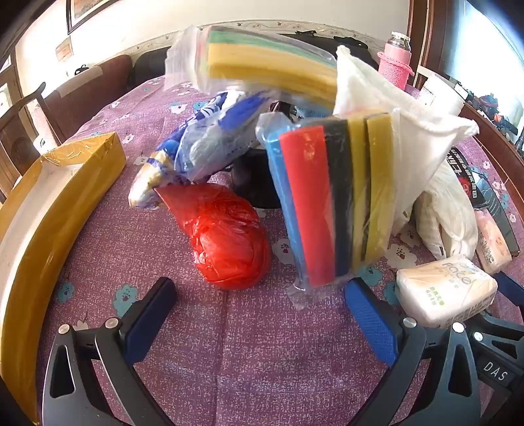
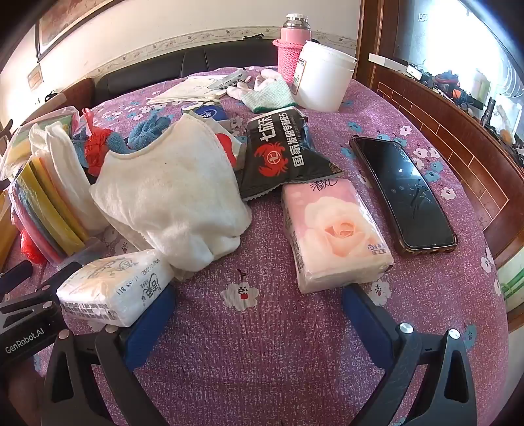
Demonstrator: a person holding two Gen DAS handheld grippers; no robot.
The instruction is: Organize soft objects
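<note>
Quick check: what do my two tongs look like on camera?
Both match: black skeletal frames with triangular cutouts and silver screws, carrying textured blue pads. Left tongs show blue pad; right tongs. White "DAS" and "GenRobot.AI" lettering marks the neighbouring bodies. No cables or sleeves visible.

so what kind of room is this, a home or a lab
Most likely a home living or dining room: a round table under a purple floral tablecloth, a dark sofa along the wall, and a framed picture hanging above it.

Bright daylight, fisheye-warped, vignetted edges
</note>
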